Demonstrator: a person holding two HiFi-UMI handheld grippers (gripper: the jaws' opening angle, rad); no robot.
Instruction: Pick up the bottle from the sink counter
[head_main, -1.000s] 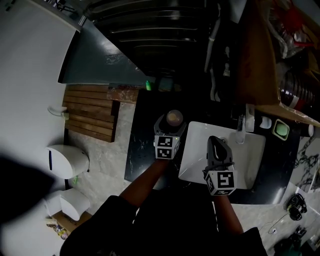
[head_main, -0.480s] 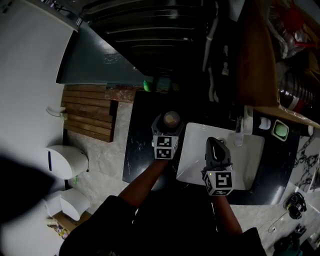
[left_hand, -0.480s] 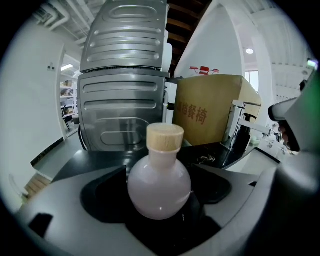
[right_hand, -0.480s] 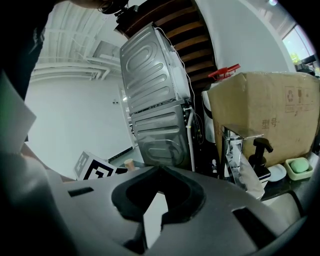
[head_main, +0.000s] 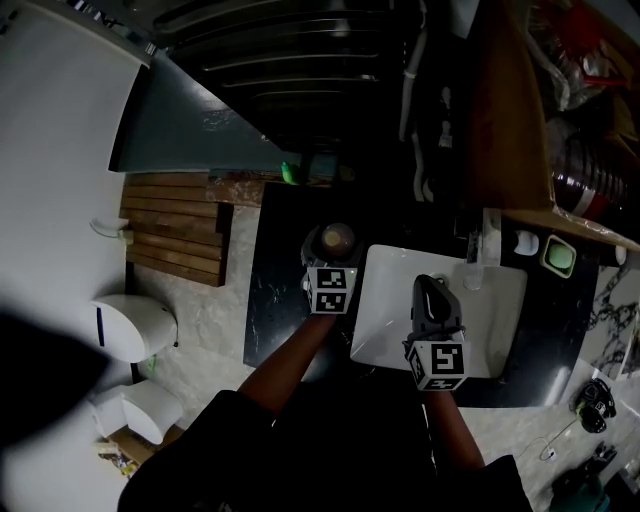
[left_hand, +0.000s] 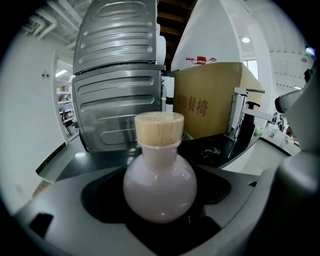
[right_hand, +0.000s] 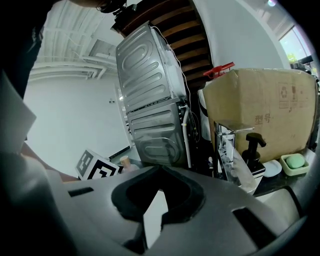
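A round pale pink bottle (left_hand: 159, 185) with a wooden cork sits between the jaws of my left gripper (left_hand: 160, 202), which is shut on its belly. In the head view the bottle's cork (head_main: 338, 238) shows just beyond the left gripper (head_main: 334, 250), over the black sink counter (head_main: 275, 290) by the left rim of the white sink (head_main: 500, 320). My right gripper (head_main: 432, 292) hovers above the sink basin, shut, with nothing held (right_hand: 157, 200). Whether the bottle touches the counter is hidden.
A chrome faucet (head_main: 478, 250) and a black pump dispenser (right_hand: 252, 147) stand at the sink's far edge, with a green soap dish (head_main: 558, 258) to the right. A ribbed metal appliance (left_hand: 117, 85) and a cardboard box (right_hand: 260, 110) rise behind the counter.
The left gripper with the bottle has shifted slightly left. The right gripper has stayed over the sink.
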